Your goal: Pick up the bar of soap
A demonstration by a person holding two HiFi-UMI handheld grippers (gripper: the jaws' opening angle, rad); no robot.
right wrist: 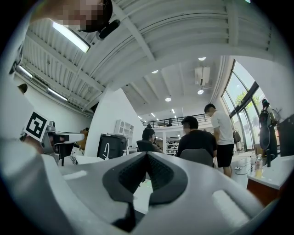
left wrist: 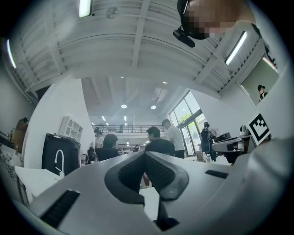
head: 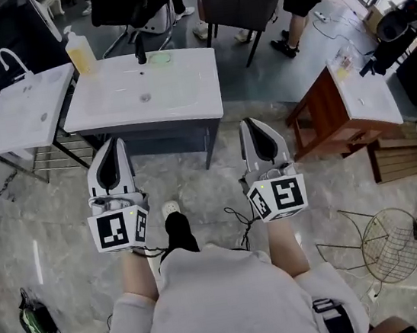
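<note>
A pale green bar of soap (head: 160,57) lies on the back ledge of the white washbasin (head: 200,103), just right of its black tap (head: 141,53). My left gripper (head: 110,146) and right gripper (head: 252,123) are held side by side in front of the basin, short of its front edge and well apart from the soap. Both point slightly upward. In the left gripper view the jaws of the left gripper (left wrist: 145,153) meet with nothing between them. The right gripper view shows the right gripper (right wrist: 147,153) the same way, shut and empty. The soap shows in neither gripper view.
A yellow bottle (head: 81,53) stands at the basin's far left corner. A second white basin (head: 27,110) with a white tap sits to the left. A wooden table (head: 328,110) stands at the right, a wire basket (head: 393,244) on the floor. A dark chair (head: 235,2) and people are behind.
</note>
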